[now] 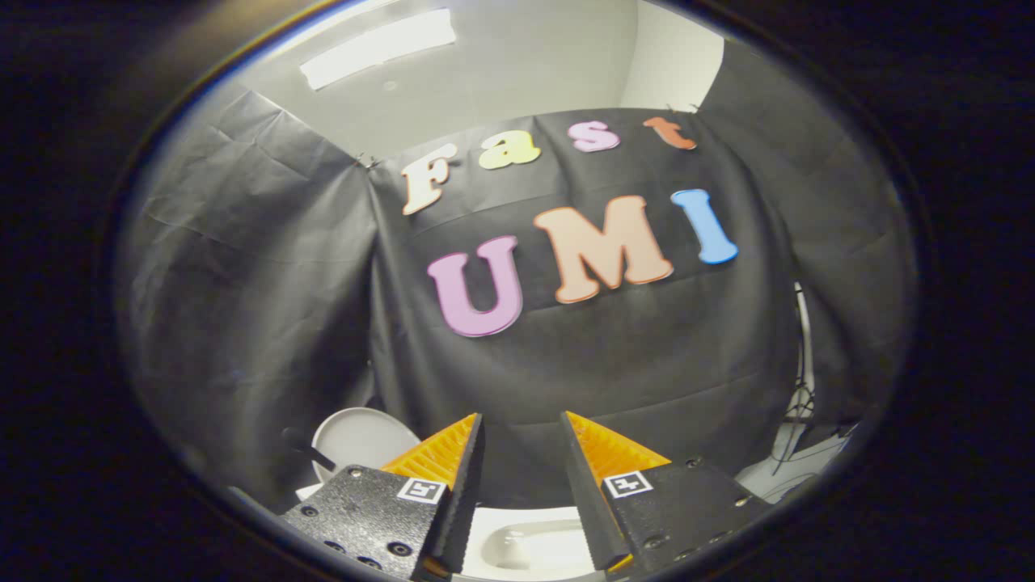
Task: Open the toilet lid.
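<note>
My gripper (521, 416) is open, its two fingers a hand's width apart with nothing held between them. It points up at the black cloth wall. Low down between the fingers I see a white toilet part (534, 546) with a rounded hollow; I cannot tell whether it is the bowl, the seat or the lid. Just left of the left finger (437, 457) a white round disc-like shape (356, 436) stands against the cloth, with a short dark rod (306, 447) beside it. Whether that disc belongs to the toilet is unclear.
Black cloth (566, 356) hangs close ahead and wraps around both sides. At the right, past the right finger, thin cables and a pale upright pole (802, 380) stand over a light floor patch (796, 477). A ceiling light (380, 44) glows overhead.
</note>
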`<state>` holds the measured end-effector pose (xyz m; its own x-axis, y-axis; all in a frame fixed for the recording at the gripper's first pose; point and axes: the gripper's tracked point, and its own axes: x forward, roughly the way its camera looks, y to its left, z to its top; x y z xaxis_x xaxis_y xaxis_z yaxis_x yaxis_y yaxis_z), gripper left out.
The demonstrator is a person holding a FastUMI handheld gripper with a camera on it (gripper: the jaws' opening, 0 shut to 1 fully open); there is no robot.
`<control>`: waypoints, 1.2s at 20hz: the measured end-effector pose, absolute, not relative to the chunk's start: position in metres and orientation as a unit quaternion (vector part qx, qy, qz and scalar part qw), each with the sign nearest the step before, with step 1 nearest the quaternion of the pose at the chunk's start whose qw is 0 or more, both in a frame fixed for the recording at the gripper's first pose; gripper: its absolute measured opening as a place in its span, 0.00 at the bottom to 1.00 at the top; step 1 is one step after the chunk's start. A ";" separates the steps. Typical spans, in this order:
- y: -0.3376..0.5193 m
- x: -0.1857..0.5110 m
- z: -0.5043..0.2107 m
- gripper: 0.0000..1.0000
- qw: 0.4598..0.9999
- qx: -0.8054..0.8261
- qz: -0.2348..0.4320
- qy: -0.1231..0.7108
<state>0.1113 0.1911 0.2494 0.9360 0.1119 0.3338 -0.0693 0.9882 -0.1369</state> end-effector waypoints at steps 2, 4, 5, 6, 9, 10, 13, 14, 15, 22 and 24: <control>0.160 0.095 0.253 0.58 0.981 -0.068 0.016 -0.180; 0.130 0.078 0.252 0.57 0.981 -0.081 -0.014 -0.177; 0.118 0.069 0.250 0.57 0.980 -0.088 -0.026 -0.175; 0.109 0.061 0.250 0.56 0.980 -0.093 -0.032 -0.173; 0.074 0.042 0.245 0.55 0.979 -0.098 -0.061 -0.168; 0.063 0.036 0.243 0.55 0.979 -0.097 -0.070 -0.166; 0.038 0.028 0.235 0.55 0.979 -0.096 -0.085 -0.158; 0.030 0.027 0.231 0.55 0.980 -0.097 -0.089 -0.151; 0.024 0.029 0.228 0.55 0.980 -0.099 -0.093 -0.143; 0.000 0.046 0.200 0.56 0.987 -0.098 -0.098 -0.079; -0.007 0.051 0.197 0.56 0.989 -0.095 -0.095 -0.067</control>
<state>0.0506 -0.0072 0.1974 0.9728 -0.1755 0.1509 0.2011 0.9638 -0.1753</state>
